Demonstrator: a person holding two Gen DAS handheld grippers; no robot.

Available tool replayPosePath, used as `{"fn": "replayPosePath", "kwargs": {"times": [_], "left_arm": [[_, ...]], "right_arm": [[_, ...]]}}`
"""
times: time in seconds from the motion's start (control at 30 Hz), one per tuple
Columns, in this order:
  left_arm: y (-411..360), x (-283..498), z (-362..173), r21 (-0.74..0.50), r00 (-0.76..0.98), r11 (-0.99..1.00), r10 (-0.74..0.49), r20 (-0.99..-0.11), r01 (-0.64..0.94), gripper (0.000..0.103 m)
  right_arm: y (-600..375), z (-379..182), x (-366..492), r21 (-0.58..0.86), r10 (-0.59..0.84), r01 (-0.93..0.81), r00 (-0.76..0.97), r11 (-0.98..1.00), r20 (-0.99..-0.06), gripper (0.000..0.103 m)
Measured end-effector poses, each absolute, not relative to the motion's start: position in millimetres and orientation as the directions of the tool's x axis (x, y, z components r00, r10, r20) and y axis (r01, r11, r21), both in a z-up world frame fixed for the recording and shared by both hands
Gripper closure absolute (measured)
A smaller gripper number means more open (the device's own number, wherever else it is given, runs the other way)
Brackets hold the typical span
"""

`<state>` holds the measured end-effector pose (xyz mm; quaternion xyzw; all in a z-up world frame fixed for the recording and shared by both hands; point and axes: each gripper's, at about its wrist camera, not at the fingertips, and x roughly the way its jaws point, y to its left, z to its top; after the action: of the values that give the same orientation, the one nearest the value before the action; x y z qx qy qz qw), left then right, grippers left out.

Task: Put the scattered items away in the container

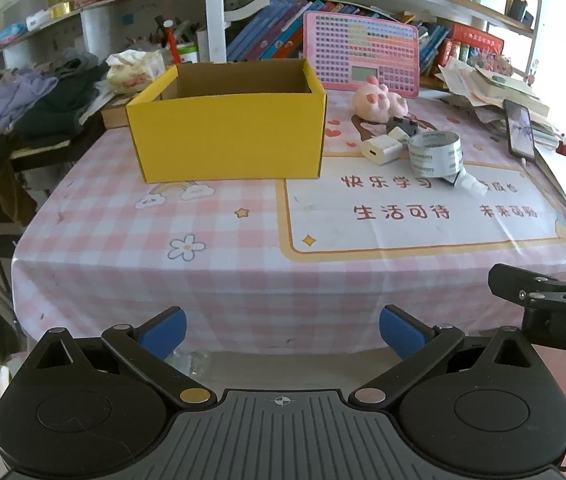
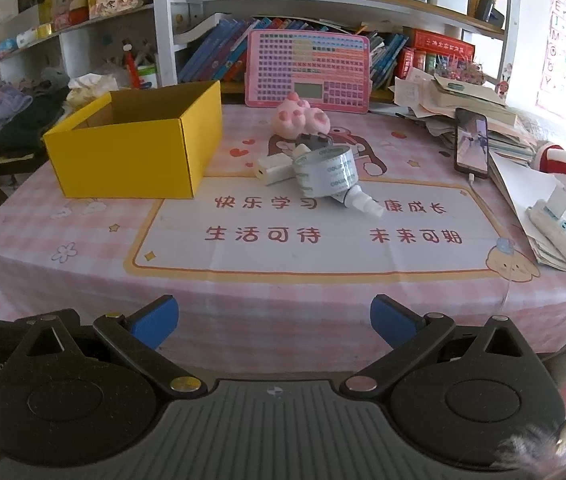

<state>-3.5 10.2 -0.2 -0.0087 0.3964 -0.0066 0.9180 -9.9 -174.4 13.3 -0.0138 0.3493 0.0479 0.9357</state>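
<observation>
Right wrist view shows the job at its start: the yellow box [image 2: 135, 148] stands open on the left part of the tabletop [image 2: 283, 288], and what shows of its inside looks empty, while the loose things sit in a huddle just to its right. That huddle holds a pink plush toy [image 2: 303, 120] at the back, a small grey item [image 2: 313, 140] in front of it, a white charger [image 2: 273, 168], a roll of tape [image 2: 327, 174] standing on edge, and a small white bottle [image 2: 357, 200] poking out from under the roll. The charger and the roll touch or nearly touch; I cannot tell which. The right gripper [image 2: 275, 320] hangs level off the near edge of the tabletop, its blue pads wide apart and holding nothing, pointing toward the huddle. The left gripper [image 1: 283, 328] sits beside it in the same low pose, equally wide open and empty, facing more toward the box. Judging from this, the step in hand is the first reach. The next move likely calls for the right gripper to go forward and down onto one outlying piece, such as the bottle or charger, without knocking the roll over.
</observation>
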Motion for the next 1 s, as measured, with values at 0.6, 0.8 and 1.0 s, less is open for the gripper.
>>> {"fn": "replayPosePath", "kwargs": {"times": [0.6, 0.8, 1.0], "left_arm": [[16.8, -4.1, -1.2, -0.024, 0.682, 1.0, -0.015, -0.732, -0.004, 0.0], [18.0, -6.2, 0.0, -0.023, 0.685, 1.0, -0.014, -0.728, -0.004, 0.0], [19.7, -7.7, 0.9, -0.032, 0.683, 0.999, -0.018, -0.73, -0.008, 0.0]], "right_arm": [[-171.1, 12.0, -7.6, 0.02, 0.083, -0.094, 0.743, 0.995, -0.664, 0.0], [-166.2, 14.4, -12.8, -0.001, 0.083, -0.111, 0.753, 0.994, -0.653, 0.0], [-165.5, 14.7, -14.8, -0.002, 0.085, -0.114, 0.756, 0.993, -0.649, 0.0]]}}
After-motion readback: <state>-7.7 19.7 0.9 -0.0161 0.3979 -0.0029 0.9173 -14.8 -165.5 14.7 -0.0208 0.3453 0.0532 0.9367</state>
